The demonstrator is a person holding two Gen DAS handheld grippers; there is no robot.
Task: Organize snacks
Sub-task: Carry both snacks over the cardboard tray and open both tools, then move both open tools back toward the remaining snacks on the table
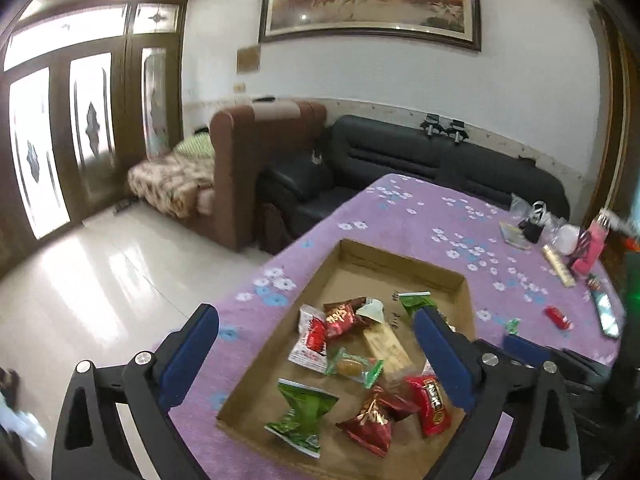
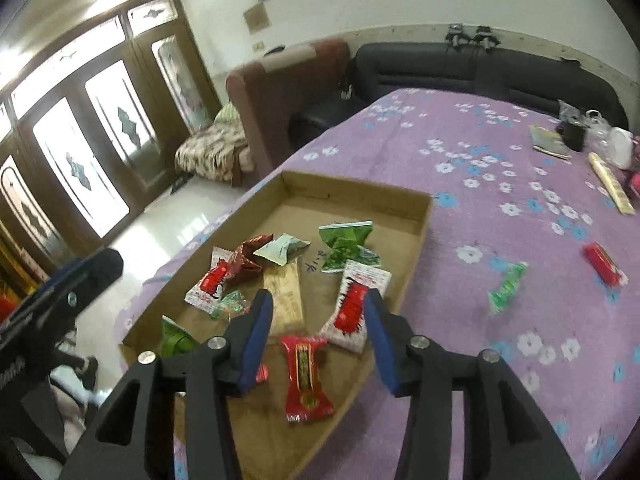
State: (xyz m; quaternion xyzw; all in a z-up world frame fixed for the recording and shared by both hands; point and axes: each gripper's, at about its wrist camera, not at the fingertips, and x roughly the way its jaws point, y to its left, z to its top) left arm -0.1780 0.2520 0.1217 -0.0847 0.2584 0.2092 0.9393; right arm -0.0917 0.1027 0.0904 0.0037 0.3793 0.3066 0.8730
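Observation:
A shallow cardboard tray (image 1: 404,260) (image 2: 352,186) sits on the purple flowered tablecloth and holds several wrapped snacks, red, green and beige. My left gripper (image 1: 316,344) is open and empty above the tray's near end. My right gripper (image 2: 318,312) is open and empty, hovering over a red-and-white packet (image 2: 354,312) and a red candy (image 2: 306,376) in the tray. A green candy (image 2: 506,286) (image 1: 512,326) and a red snack (image 2: 602,264) (image 1: 558,318) lie on the cloth right of the tray.
At the table's far right lie a phone (image 1: 606,314), a beige stick pack (image 2: 612,188), a booklet (image 2: 550,142), a black pouch (image 2: 574,134) and a white container (image 2: 620,148). A black sofa (image 1: 400,152) and a brown armchair (image 1: 256,160) stand behind the table.

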